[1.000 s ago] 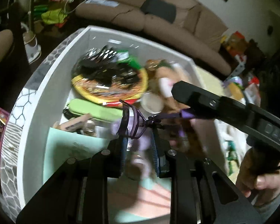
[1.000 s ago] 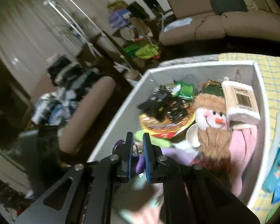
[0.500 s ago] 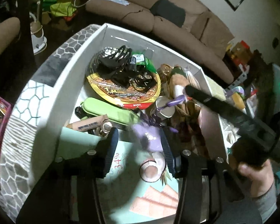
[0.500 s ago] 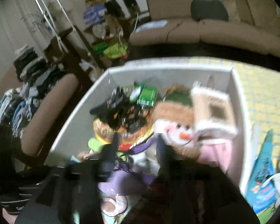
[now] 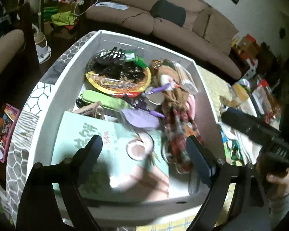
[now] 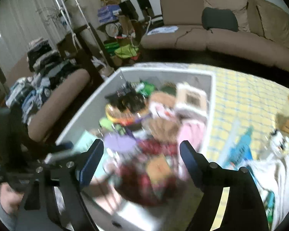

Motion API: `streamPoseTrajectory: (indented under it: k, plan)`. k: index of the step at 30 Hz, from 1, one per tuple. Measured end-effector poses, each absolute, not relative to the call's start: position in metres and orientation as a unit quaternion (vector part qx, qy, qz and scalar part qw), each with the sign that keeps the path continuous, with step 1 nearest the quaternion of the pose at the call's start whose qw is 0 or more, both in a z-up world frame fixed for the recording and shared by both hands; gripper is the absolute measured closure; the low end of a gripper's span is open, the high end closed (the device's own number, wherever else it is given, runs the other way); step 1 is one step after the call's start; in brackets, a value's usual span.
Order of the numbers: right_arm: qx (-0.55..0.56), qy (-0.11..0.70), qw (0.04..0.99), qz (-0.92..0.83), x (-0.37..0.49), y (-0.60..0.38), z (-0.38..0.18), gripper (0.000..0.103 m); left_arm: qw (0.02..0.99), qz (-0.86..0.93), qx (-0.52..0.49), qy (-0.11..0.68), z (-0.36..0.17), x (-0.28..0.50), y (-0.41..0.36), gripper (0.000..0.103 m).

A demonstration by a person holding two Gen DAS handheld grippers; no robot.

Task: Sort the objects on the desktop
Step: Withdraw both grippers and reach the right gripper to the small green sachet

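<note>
A white storage box [image 5: 54, 88] holds several items. A purple eyelash curler [image 5: 144, 104] lies loose in its middle, beside a lilac flat item [image 5: 138, 118] and above a mint-green carton [image 5: 98, 154]. My left gripper [image 5: 143, 147] hovers over the box's near end, its jaws opening with nothing between them. My right gripper [image 6: 141, 154] also hangs over the box [image 6: 163, 69], jaws opening and empty; that view is blurred. The right gripper [image 5: 260, 130] shows in the left wrist view past the box's right wall, held by a hand [image 5: 279, 181].
In the box lie a yellow round pack with black clips [image 5: 117, 77], a green case [image 5: 98, 100] and a snowman doll [image 5: 173, 96]. The yellow checked tablecloth [image 6: 250, 96] to the right carries a blue packet [image 6: 239, 150] and clutter. A brown sofa [image 5: 163, 21] stands behind.
Both grippers were shut around the purple eyelash curler; both have opened and drawn back, and the curler now lies in the box.
</note>
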State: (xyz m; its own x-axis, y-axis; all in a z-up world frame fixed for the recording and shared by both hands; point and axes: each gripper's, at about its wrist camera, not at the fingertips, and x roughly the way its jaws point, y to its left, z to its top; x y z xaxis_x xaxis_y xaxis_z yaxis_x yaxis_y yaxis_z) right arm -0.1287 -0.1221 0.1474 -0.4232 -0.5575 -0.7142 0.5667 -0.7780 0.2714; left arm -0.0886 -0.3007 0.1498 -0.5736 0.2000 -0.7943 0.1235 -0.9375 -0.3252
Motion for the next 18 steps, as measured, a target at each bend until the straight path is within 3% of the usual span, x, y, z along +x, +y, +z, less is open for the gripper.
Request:
streamPoseTrajectory:
  k: [9, 12, 15, 18]
  plan:
    - [0.425, 0.000, 0.319, -0.847, -0.091, -0.076, 0.144, 0.000, 0.000, 0.883, -0.457, -0.107, 0.177, -0.061, -0.258, 0.013]
    - [0.421, -0.003, 0.317, -0.850, -0.078, -0.065, 0.149, 0.000, -0.002, 0.886, -0.454, -0.101, 0.188, -0.052, -0.248, 0.012]
    - [0.416, -0.009, 0.317, -0.852, -0.068, -0.052, 0.154, 0.000, -0.001, 0.888, -0.449, -0.096, 0.198, -0.043, -0.238, 0.002]
    - [0.415, -0.013, 0.316, -0.853, -0.057, -0.040, 0.159, 0.000, 0.002, 0.890, -0.447, -0.091, 0.206, -0.032, -0.225, 0.002]
